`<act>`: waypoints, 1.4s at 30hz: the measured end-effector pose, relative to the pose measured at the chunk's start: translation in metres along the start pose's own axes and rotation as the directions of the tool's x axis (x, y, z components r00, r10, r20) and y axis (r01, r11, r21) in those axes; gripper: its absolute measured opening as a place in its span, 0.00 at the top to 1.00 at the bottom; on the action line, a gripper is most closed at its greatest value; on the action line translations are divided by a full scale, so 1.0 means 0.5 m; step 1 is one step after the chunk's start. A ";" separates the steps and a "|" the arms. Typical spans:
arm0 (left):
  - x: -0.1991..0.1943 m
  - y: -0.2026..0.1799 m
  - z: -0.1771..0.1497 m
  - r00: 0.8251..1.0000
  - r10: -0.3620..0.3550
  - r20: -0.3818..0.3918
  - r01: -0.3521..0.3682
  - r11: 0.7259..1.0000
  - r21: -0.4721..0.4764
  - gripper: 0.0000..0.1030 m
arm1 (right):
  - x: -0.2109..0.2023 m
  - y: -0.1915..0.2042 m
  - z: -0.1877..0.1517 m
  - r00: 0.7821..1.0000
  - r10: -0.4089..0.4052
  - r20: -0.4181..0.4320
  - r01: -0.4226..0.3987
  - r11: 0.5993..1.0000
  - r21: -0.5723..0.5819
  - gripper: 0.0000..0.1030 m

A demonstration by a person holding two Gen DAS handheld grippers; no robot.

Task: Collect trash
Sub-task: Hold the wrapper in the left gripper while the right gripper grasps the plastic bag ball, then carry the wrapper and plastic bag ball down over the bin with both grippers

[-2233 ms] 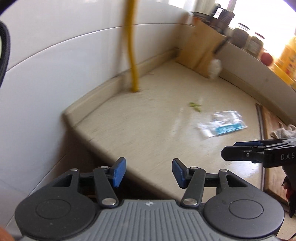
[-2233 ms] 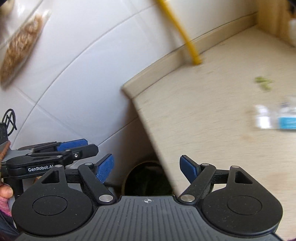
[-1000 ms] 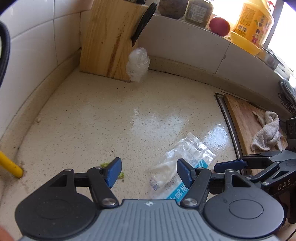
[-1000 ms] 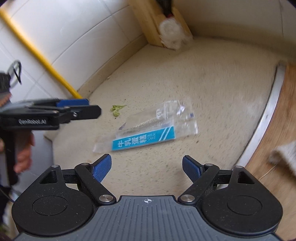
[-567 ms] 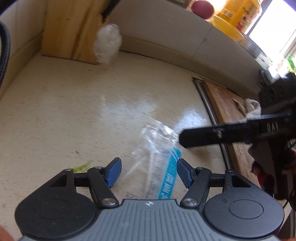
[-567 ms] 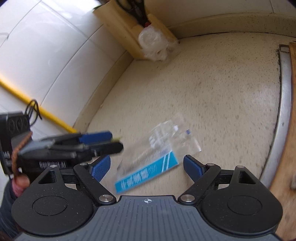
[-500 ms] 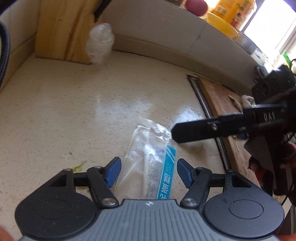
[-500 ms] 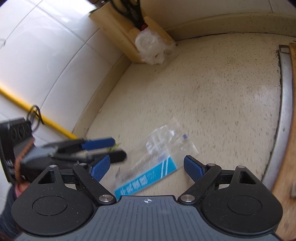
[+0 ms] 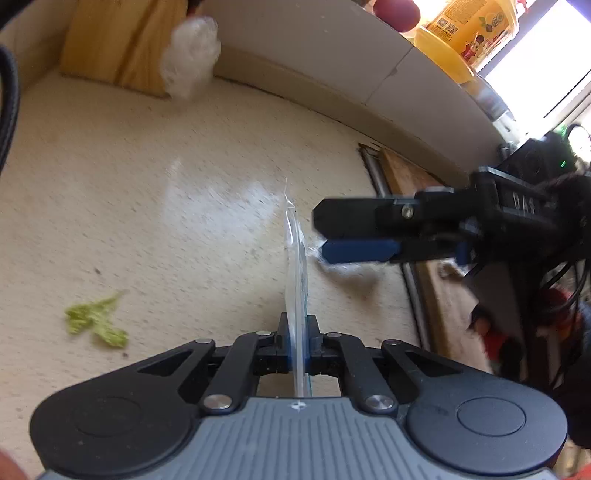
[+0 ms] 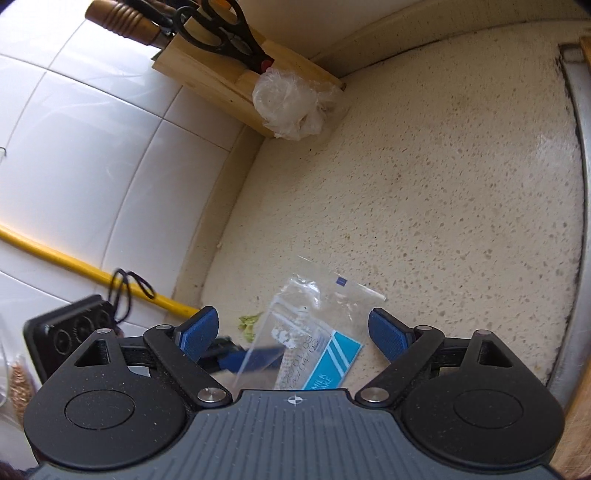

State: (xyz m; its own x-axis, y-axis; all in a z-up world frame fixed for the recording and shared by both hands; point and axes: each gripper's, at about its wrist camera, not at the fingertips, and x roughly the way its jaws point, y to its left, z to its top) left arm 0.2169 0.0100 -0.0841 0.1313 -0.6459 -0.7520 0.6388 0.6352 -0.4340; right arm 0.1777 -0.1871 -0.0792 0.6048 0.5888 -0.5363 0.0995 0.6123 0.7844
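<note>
Clear plastic wrapper (image 9: 295, 266) w/ blue label pinched edge-on in left gripper (image 9: 297, 334), jaws just snapped closed on it, rest sticking fwd past fingertips over speckled counter (image 9: 129, 206). Right gripper (image 10: 293, 332) spread wide, wrapper between fingers, untouched. Green scrap (image 9: 94, 321) left of left fingers.

The wrapper's (image 10: 314, 343) lower end hides behind the right tool's body.

One clear plastic wrapper (image 10: 314, 332) with a blue stripe, one green leaf scrap (image 9: 96, 320), one crumpled plastic bag (image 10: 291, 107) — three bits of litter on one speckled counter (image 10: 443, 184). One wooden knife block (image 10: 221, 70), one pair of black scissors (image 10: 225, 33), one yellow pipe (image 10: 85, 271), two grippers — left (image 9: 297, 334), right (image 10: 295, 332).
</note>
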 end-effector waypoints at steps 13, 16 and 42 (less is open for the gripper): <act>-0.040 0.031 0.027 0.994 0.046 0.100 -0.040 0.998 -0.058 0.99 | -0.011 0.083 0.115 0.972 -0.184 0.147 0.214 0.952 -0.217 0.08; -0.040 0.046 0.034 0.992 0.054 0.113 -0.044 0.995 -0.087 0.99 | 0.031 0.114 0.174 0.961 -0.224 0.165 0.265 0.917 -0.298 0.07; -0.100 0.000 -0.012 0.978 0.147 0.145 -0.131 0.985 -0.114 0.98 | 0.065 0.082 0.183 0.930 -0.350 0.110 0.361 0.819 -0.446 0.51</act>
State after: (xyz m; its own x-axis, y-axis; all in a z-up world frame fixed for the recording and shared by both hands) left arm 0.2058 0.0449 -0.0493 0.3328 -0.5998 -0.7277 0.5253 0.7588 -0.3851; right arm 0.2737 -0.1911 -0.0359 0.6150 0.2754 -0.7388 -0.0523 0.9492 0.3102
